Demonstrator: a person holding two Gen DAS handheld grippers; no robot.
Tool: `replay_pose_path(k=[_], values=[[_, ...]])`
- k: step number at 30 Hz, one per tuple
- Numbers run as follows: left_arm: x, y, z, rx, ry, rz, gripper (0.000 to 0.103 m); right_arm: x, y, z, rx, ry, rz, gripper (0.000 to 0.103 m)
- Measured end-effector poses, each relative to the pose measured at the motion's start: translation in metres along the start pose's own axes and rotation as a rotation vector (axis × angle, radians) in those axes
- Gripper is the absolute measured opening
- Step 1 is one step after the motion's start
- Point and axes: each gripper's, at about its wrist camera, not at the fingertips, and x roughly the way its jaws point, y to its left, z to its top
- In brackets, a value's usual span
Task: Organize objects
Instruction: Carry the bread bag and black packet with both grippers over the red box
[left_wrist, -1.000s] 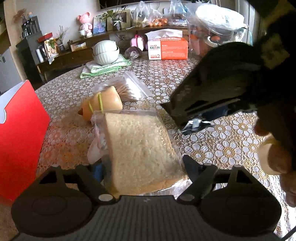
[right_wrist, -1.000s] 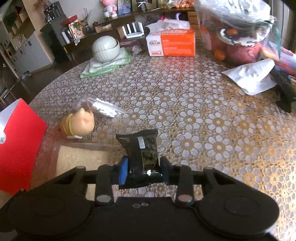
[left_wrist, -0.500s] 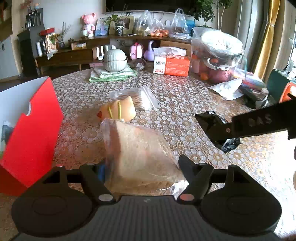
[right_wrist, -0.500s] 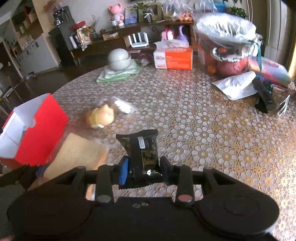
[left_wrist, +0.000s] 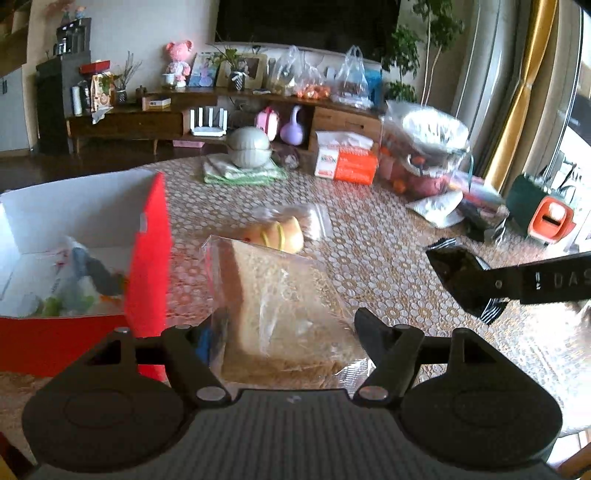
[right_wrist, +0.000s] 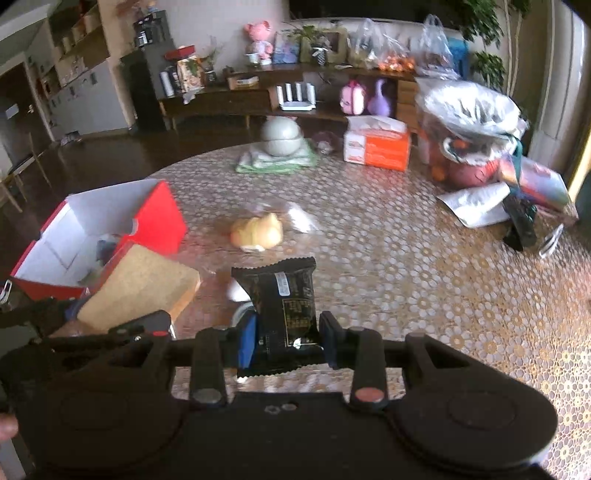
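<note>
A slice of bread in a clear bag (left_wrist: 280, 295) hangs above the table, and my left gripper (left_wrist: 284, 328) is shut on its near end. It also shows at the lower left of the right wrist view as a tan slab (right_wrist: 140, 284). My right gripper (right_wrist: 290, 332) is shut on a black snack packet (right_wrist: 280, 284), held upright off the table. In the left wrist view that gripper (left_wrist: 461, 280) reaches in from the right. An open red box (left_wrist: 147, 258) with white inside walls stands to the left and holds several items.
A yellowish round bun toy (left_wrist: 277, 236) lies on a clear zip bag (left_wrist: 314, 218) mid-table. Farther back are stacked bowls (left_wrist: 249, 151) on a green cloth, an orange tissue box (left_wrist: 347, 162), bagged fruit (left_wrist: 424, 147) and a white pouch (left_wrist: 439, 206). A fork (right_wrist: 550, 240) lies at the right.
Both grippers have risen from the table with their loads. The red box's inside has come into view at the left. The right gripper has drawn away from over the bread.
</note>
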Motion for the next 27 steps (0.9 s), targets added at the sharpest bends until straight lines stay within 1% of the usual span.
replay_pose_path(k=[5, 12, 17, 22, 27], values=[[-0.029, 0.030, 0.002, -0.023, -0.028, -0.001, 0.074, -0.003, 0.036, 0.004, -0.051, -0.010, 0.020, 0.036], [-0.058, 0.072, 0.010, -0.042, -0.074, 0.023, 0.074, 0.000, 0.086, 0.010, -0.114, -0.018, 0.043, 0.036], [-0.072, 0.104, 0.015, -0.046, -0.100, 0.055, 0.074, 0.010, 0.115, 0.017, -0.153, -0.010, 0.058, 0.036], [-0.081, 0.137, 0.020, -0.061, -0.118, 0.097, 0.074, 0.026, 0.150, 0.025, -0.193, 0.017, 0.083, 0.036], [-0.085, 0.171, 0.025, -0.074, -0.115, 0.139, 0.074, 0.040, 0.183, 0.035, -0.240, 0.015, 0.104, 0.036]])
